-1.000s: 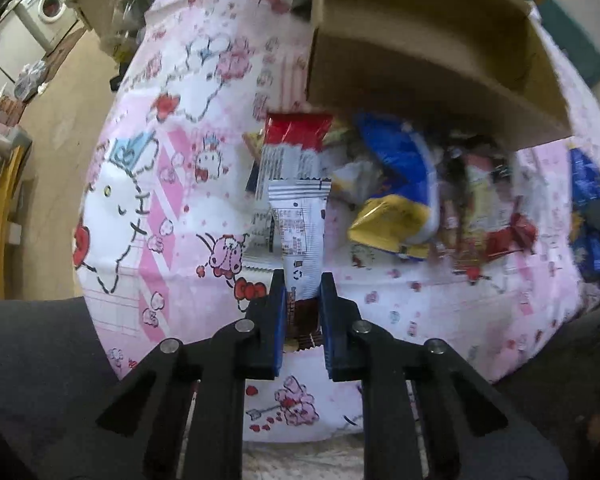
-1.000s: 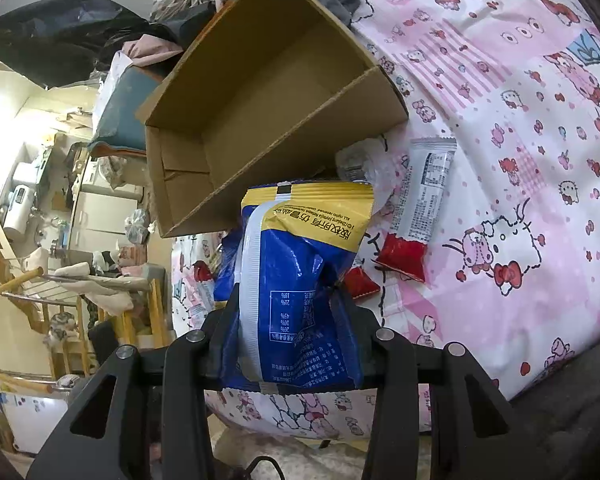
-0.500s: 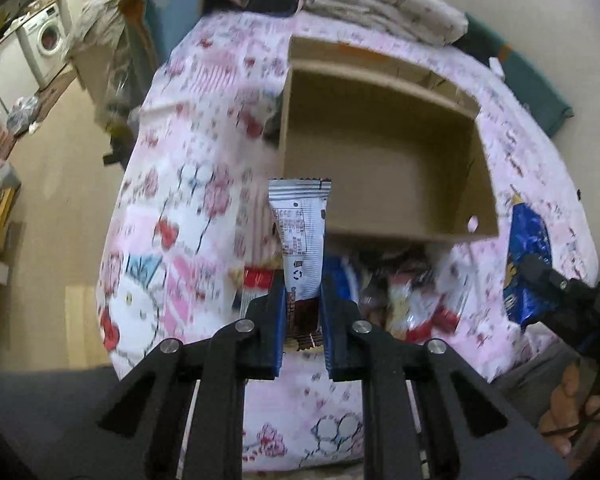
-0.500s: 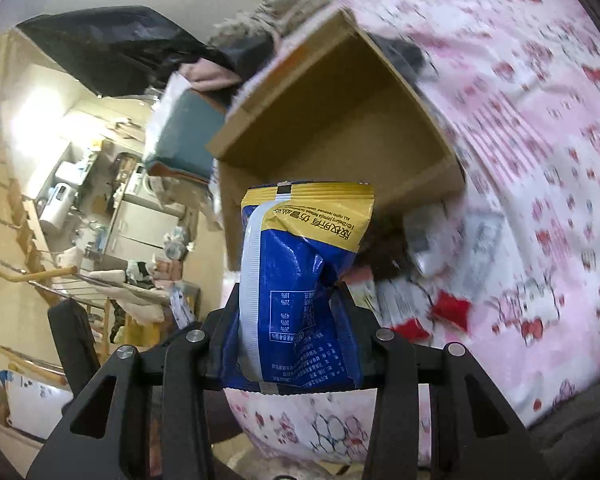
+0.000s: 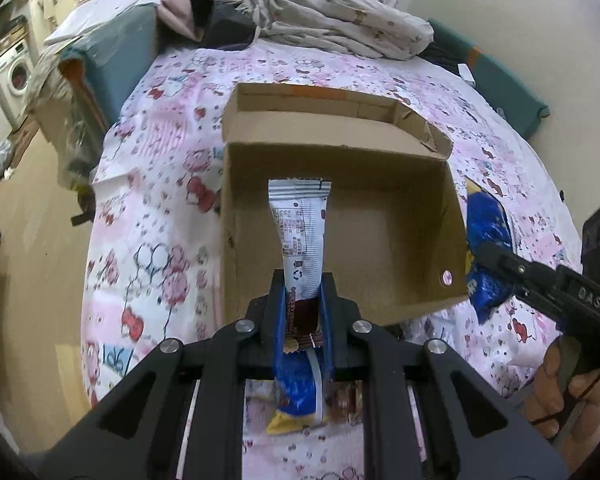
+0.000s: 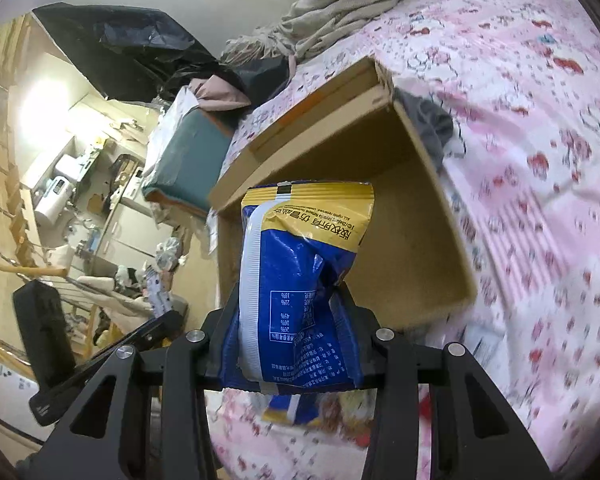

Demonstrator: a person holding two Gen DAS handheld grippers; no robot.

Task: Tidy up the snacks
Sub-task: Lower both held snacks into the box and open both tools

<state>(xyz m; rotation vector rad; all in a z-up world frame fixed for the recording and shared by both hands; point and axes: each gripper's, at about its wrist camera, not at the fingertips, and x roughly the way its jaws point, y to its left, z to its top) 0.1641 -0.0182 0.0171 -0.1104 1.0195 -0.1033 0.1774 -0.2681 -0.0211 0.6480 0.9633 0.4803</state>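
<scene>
Both grippers have risen from the snack pile toward the open brown cardboard box (image 5: 340, 216), the left gripper (image 5: 302, 312) clamped on a slim white-and-red snack stick (image 5: 300, 236) and the right gripper (image 6: 296, 320) clamped on a blue-and-yellow crisp bag (image 6: 300, 276), so dropping them in seems next.

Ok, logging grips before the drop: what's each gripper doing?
Left gripper: shut on the white snack stick.
Right gripper: shut on the blue-and-yellow snack bag.

A pink cartoon-print bedspread (image 5: 156, 216) covers the bed; left of it lie tan floor (image 5: 32, 216) and a washing machine (image 5: 14, 78).
</scene>
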